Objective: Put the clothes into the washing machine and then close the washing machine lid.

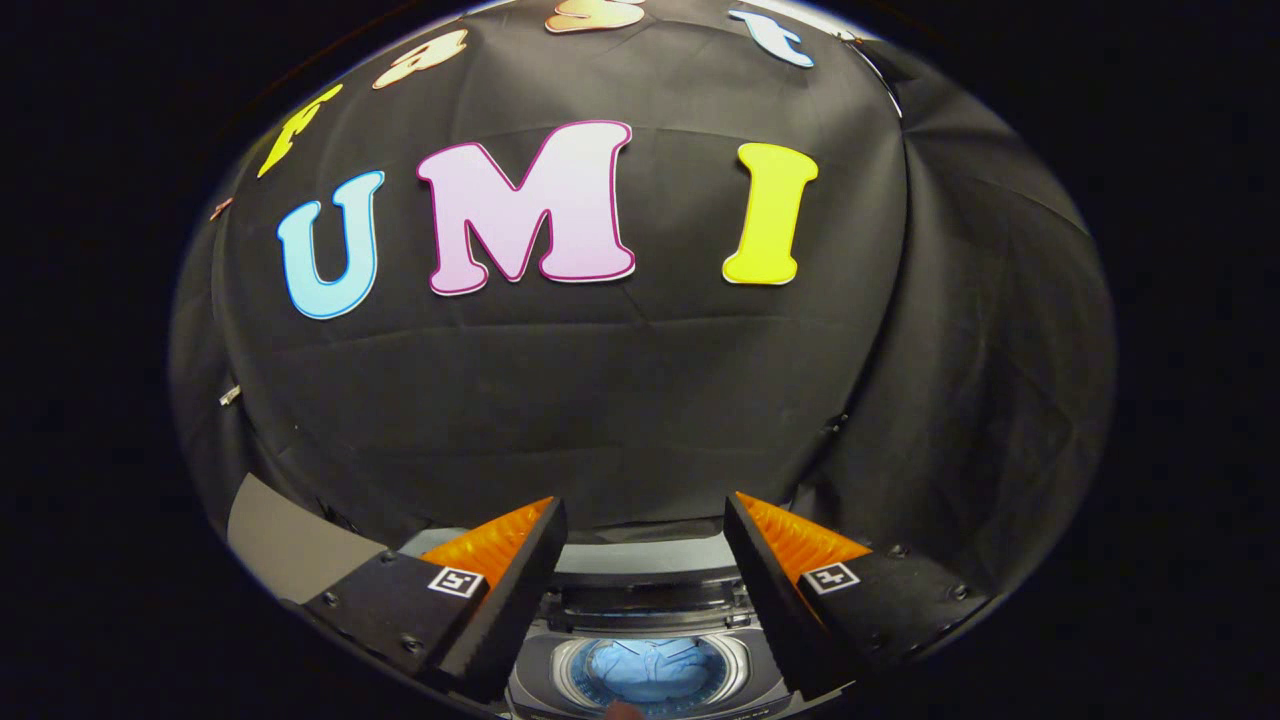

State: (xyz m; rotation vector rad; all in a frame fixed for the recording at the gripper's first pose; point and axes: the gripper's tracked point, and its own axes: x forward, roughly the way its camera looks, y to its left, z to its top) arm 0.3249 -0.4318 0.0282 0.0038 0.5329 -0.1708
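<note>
My gripper is open, its two fingers spread wide with nothing between them. Below and between the fingers sits the small washing machine, seen from above with its lid open. Inside its round drum lies light blue clothing. The back part of the machine's top shows just beyond the drum, between the two fingers. The gripper hangs above the machine and touches nothing.
The black cloth wall of the booth rises just behind the machine. A grey surface shows to the left of the left finger. A small rounded tip, perhaps a fingertip, shows at the drum's near rim.
</note>
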